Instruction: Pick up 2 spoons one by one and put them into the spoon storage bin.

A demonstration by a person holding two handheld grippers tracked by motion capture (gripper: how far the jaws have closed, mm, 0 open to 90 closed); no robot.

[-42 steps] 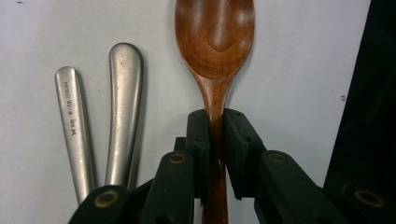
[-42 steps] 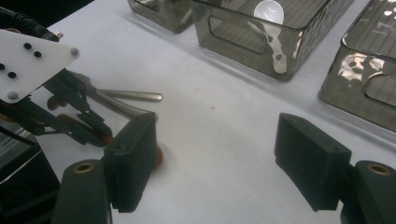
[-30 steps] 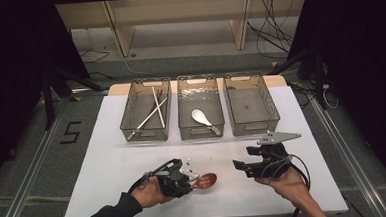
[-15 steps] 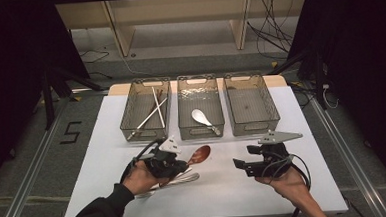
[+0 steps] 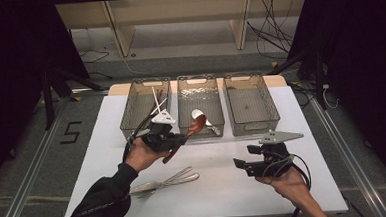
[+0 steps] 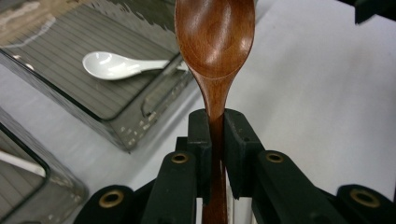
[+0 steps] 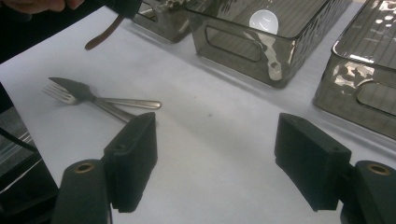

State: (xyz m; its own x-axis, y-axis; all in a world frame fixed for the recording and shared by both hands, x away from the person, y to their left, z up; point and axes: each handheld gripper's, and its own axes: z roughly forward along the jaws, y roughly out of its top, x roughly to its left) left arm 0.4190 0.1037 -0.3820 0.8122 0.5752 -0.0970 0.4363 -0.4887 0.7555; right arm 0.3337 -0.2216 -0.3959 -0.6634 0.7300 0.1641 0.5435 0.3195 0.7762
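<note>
Wooden spoon [image 6: 215, 42] clamped by its handle in the closed left gripper [image 5: 175, 138], held above the middle bin's [image 5: 201, 134] front edge, right gripper [image 7: 224, 163] wide open and empty over the white table [image 5: 220, 187]

Glossy brown wooden spoon [image 6: 215, 42]; smooth white ceramic spoon [image 6: 116, 65]; clear smoky plastic bins [image 5: 251, 105].

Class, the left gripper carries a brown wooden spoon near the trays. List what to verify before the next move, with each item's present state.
1. Grip: left gripper is shut on the brown wooden spoon at its handle: ok.
2. Spoon bowl over the middle clear plastic tray: ok, at its near edge.
3. Room in that tray: only a white ceramic spoon lies inside: ok.
4. Right gripper open, holding nothing, away from the trays: ok.
5. Metal fork and knife lying on the table, out of the way: ok.
6. Spoon's height above the tray rim: cannot tell.
</note>
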